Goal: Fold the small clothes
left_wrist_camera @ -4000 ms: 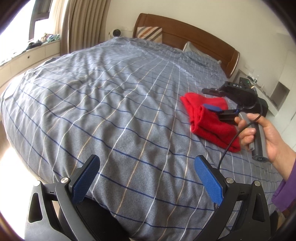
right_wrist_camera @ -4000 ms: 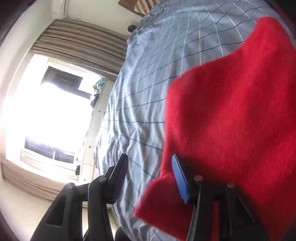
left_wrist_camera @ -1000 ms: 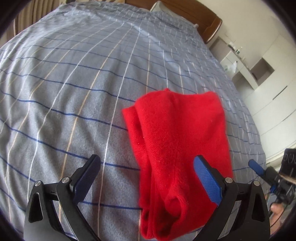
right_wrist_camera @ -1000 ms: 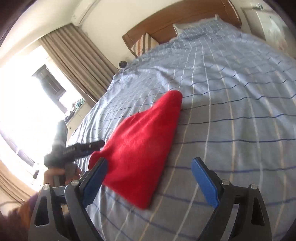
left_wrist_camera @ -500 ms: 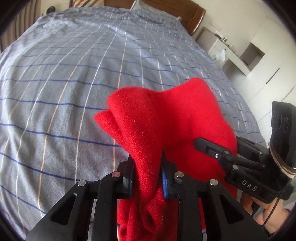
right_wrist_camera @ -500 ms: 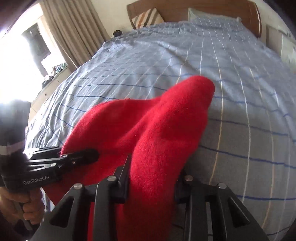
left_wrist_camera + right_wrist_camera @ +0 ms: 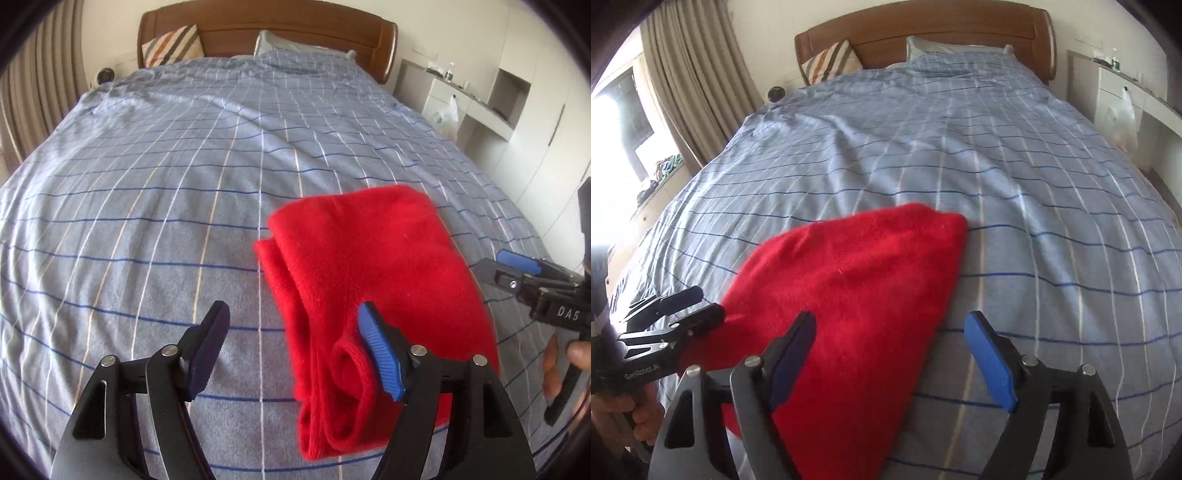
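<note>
1. Bedroom; a bed (image 7: 184, 177) under a blue checked cover, a wooden headboard (image 7: 266, 29) and a striped pillow (image 7: 171, 44) at its far end, curtains (image 7: 690, 74) on the window side, white shelving (image 7: 480, 107) opposite.
2. Red garment (image 7: 369, 266), folded into a thick bundle, lies flat on the cover near the foot of the bed.
3. Left gripper (image 7: 295, 347): fingers spread, empty; the blue-padded one (image 7: 380, 358) overlaps the garment's near rolled edge.
4. Right gripper (image 7: 897, 358): fingers spread, empty, hovering over the garment's near right border.
5. Each tool appears in the other's view, flanking the garment; a hand (image 7: 642, 410) grips the left handle.
</note>
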A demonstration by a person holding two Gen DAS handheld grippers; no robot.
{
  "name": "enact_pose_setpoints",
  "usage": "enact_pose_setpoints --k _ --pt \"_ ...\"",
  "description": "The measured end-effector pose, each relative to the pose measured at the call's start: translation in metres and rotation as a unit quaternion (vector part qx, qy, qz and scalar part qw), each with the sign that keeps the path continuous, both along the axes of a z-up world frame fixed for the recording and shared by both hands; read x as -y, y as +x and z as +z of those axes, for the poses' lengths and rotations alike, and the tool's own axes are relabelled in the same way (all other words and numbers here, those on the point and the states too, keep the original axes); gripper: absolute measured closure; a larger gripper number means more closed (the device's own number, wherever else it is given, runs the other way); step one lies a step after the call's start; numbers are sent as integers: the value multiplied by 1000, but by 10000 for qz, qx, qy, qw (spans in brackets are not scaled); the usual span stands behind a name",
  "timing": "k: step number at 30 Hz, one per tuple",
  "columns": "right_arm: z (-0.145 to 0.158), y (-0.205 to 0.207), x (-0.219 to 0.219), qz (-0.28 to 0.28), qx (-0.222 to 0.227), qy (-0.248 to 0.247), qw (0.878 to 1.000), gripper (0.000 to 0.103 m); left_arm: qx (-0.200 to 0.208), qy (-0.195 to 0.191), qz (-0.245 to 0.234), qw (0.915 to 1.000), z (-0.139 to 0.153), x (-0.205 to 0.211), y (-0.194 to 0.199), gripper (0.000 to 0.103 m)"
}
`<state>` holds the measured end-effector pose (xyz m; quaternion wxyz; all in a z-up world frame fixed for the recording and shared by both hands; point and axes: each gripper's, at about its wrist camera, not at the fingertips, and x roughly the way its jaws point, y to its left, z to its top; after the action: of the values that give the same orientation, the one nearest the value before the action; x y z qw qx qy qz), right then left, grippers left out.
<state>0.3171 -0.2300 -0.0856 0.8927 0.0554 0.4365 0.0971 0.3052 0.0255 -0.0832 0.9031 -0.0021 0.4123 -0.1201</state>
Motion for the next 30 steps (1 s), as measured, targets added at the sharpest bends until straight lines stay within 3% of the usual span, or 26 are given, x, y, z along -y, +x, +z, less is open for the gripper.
enact_pose_setpoints --k 4,7,13,16,21,30 --pt "7 -53 23 -253 267 -238 9990 7 813 622 44 9947 16 0 -54 2" --pt "12 -100 21 -276 403 -379 9981 5 1235 950 -70 9878 29 5 -96 0" --pt "19 -190 -2 -298 763 -736 9939 3 836 795 278 9929 31 -1 -153 0" --pt "15 -220 -10 -270 697 -764 9943 3 644 870 627 9921 26 -3 -172 0" --pt "11 -252 -17 -191 471 -859 9950 3 726 1344 853 9846 28 4 -195 0" --pt "30 -274 -8 -451 226 -591 9970 2 611 1086 624 9902 58 6 -222 0"
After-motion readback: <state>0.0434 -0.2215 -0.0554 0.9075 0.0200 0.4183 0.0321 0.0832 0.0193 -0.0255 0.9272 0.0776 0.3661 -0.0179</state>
